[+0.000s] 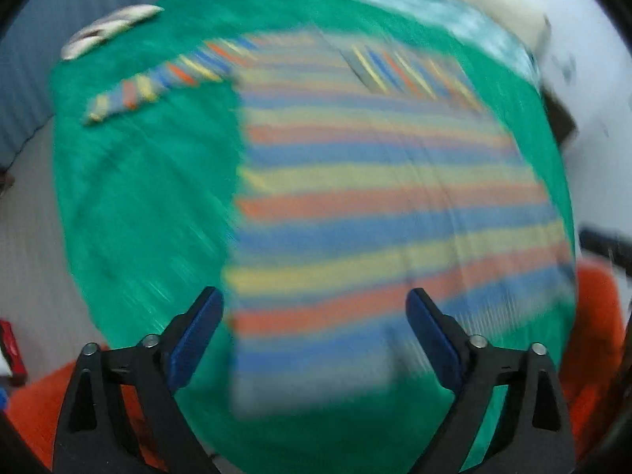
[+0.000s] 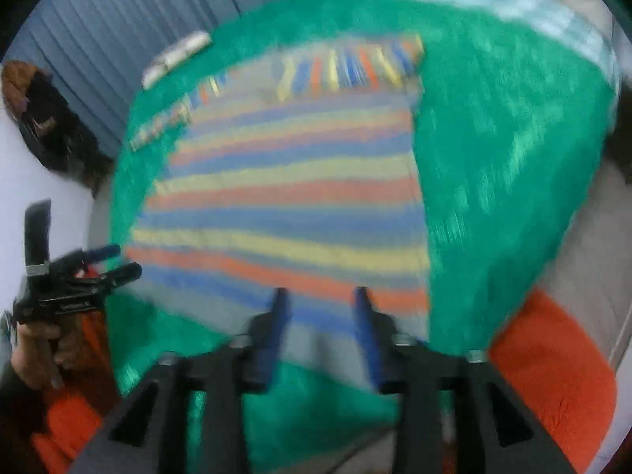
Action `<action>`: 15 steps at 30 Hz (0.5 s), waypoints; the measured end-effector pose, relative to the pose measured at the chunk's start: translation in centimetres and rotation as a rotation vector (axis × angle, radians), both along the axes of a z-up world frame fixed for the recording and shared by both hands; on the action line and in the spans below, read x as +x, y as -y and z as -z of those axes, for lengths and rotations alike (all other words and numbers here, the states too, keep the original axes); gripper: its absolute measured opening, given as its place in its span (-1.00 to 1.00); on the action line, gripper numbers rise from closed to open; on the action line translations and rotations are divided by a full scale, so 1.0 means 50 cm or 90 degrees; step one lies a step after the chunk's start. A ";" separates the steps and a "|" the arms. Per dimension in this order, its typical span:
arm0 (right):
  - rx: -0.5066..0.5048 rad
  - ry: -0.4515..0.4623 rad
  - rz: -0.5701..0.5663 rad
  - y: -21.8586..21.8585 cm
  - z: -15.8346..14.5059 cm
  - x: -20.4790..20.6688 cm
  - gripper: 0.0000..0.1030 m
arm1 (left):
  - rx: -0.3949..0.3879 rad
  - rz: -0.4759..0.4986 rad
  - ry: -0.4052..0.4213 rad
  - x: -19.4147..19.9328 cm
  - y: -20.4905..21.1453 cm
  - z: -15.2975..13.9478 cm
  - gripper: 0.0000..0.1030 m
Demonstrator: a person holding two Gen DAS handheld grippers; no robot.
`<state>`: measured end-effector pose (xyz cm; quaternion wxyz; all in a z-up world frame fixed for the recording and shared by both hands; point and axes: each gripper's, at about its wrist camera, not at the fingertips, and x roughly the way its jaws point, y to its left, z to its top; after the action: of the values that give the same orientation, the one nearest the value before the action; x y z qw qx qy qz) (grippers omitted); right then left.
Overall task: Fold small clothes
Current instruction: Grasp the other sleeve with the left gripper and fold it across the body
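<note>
A striped top [image 1: 375, 197] in blue, yellow, orange and grey lies flat on a green cloth [image 1: 150, 197]. One sleeve [image 1: 158, 83] reaches out to the left and the other sleeve [image 1: 410, 71] lies folded over the body. My left gripper [image 1: 314, 308] is open and empty above the top's near hem. The top also shows in the right wrist view [image 2: 284, 205]. My right gripper [image 2: 320, 300] is open with a narrower gap, empty, above the near hem. The left gripper [image 2: 114, 260] shows at the left of the right wrist view, held in a hand. Both views are blurred.
The green cloth [image 2: 493, 158] covers a surface. An orange rug [image 2: 553, 367] lies below it in front. A folded white item [image 1: 110, 27] sits at the cloth's far left. A dark bag [image 2: 47, 118] lies by the blue curtain at left.
</note>
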<state>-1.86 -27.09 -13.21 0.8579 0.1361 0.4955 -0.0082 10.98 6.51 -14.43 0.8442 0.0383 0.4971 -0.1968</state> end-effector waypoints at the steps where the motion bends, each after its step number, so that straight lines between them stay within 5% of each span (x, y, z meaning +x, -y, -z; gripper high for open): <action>1: 0.003 0.032 0.000 -0.016 -0.012 0.019 0.28 | -0.011 -0.028 0.013 0.036 -0.025 -0.010 0.88; 4: -0.006 0.056 -0.029 -0.071 0.001 0.086 0.30 | -0.042 -0.142 0.041 0.168 -0.127 -0.017 0.88; 8: 0.014 0.032 -0.050 -0.111 0.063 0.116 0.30 | -0.131 -0.313 0.007 0.355 -0.287 0.035 0.84; 15: -0.003 -0.018 -0.103 -0.145 0.133 0.090 0.30 | -0.249 -0.438 -0.048 0.520 -0.387 0.126 0.49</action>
<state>2.64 -19.86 -19.88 0.8492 0.0934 0.5166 0.0577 36.99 25.86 -20.72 0.8333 -0.2994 0.4648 0.0054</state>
